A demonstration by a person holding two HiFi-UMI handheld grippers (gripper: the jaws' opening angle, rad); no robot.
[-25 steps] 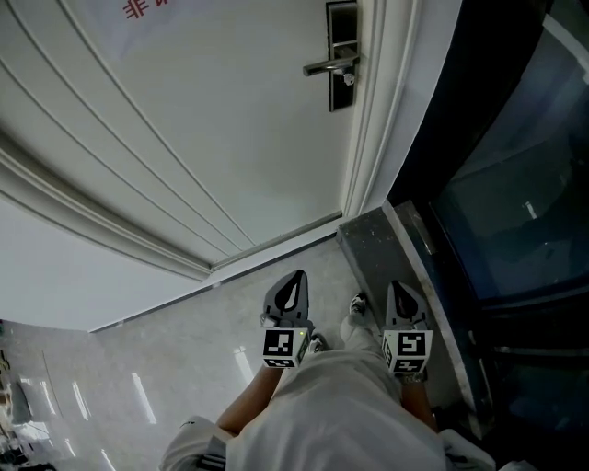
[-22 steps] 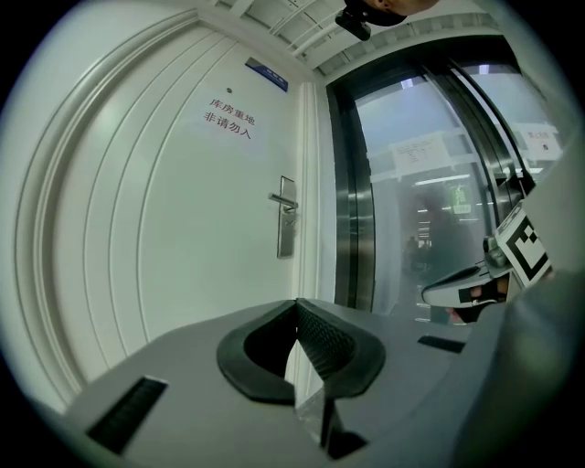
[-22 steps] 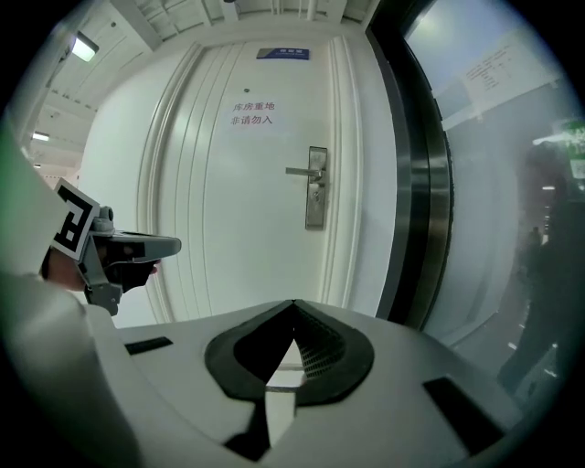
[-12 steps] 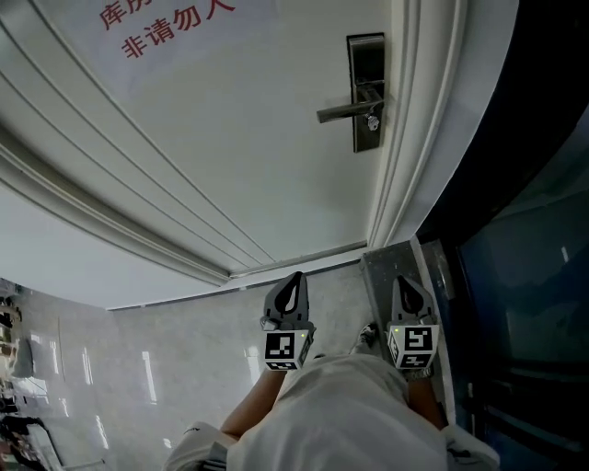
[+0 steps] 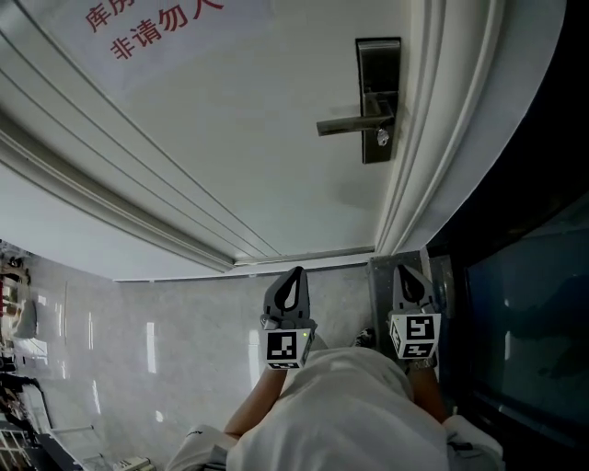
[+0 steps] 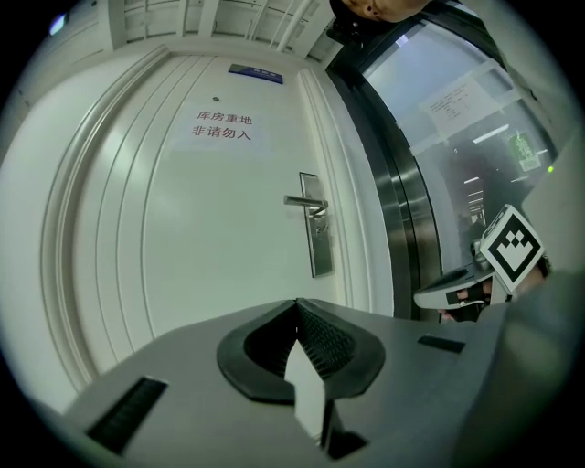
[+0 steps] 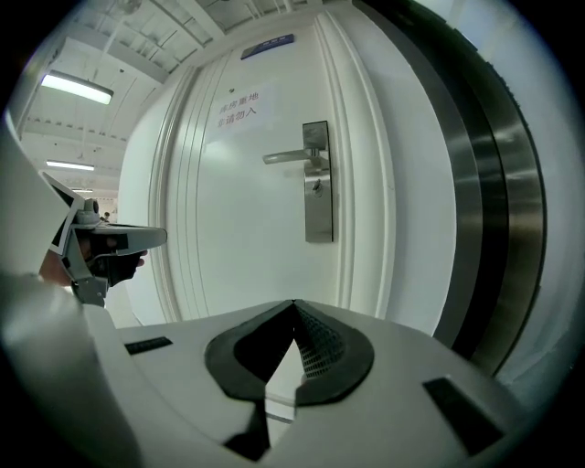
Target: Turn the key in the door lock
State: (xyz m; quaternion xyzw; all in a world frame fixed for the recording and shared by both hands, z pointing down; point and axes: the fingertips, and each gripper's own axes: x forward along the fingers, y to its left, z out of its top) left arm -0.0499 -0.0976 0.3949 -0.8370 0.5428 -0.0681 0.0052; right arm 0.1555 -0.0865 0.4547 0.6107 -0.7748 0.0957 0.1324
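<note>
A white door carries a steel lock plate [image 5: 378, 97] with a lever handle [image 5: 354, 122]. A small key [image 5: 381, 138] sits in the lock just under the lever. In the right gripper view the plate [image 7: 317, 183] and key [image 7: 315, 187] lie straight ahead, well beyond the jaws. My left gripper [image 5: 293, 281] and right gripper [image 5: 409, 276] are held side by side low in front of the person, far short of the lock. Both stand shut with nothing in them. The left gripper [image 6: 296, 303] faces the door left of the lock plate [image 6: 317, 224].
A sign with red characters [image 5: 152, 23] is on the door's upper part. Right of the door frame runs a dark glass wall [image 5: 525, 276] with a steel post [image 5: 382, 294] at its foot. Glossy floor tiles [image 5: 166, 340] spread to the left.
The person has come nearer to the door with both grippers. The lock plate now sits lower and further right in the head view. Both grippers stay shut.
</note>
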